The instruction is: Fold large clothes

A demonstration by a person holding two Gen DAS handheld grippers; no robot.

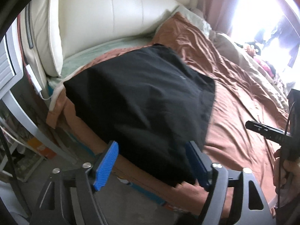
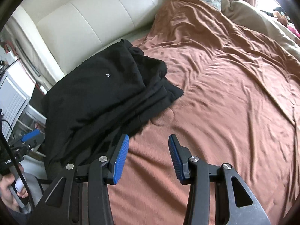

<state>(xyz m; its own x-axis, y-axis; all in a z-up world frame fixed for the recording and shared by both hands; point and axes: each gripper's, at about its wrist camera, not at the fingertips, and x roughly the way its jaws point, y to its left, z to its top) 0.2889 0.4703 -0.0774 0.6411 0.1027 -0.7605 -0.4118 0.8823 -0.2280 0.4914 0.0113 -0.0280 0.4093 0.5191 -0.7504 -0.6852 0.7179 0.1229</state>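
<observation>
Two hand-held tools, each with two blue-padded fingers, appear over one bed. Left tool [image 1: 152,164]: its fingers stand wide apart at the near edge of the bed, the near corner of the black garment [image 1: 138,93] showing between them with neither pad pressing on it. Right tool [image 2: 148,157]: its fingers stand apart over bare bedding with nothing between them, just right of the garment's near edge. A hand [image 2: 13,193] grips the left tool's handle at the lower left of the right wrist view; the other hand [image 1: 286,172] shows at the right margin of the left wrist view. One black garment lies folded in several stacked layers on the near left part of the bed, a small white mark [image 2: 108,74] on its top face. It rests on one rust-brown bedspread [image 2: 225,93], wrinkled across its whole span. Beyond the garment stands one cream padded headboard [image 2: 90,18]. At the far right lie pale bedding [image 2: 249,16] and a bright window [image 1: 262,18]; details there are washed out.
</observation>
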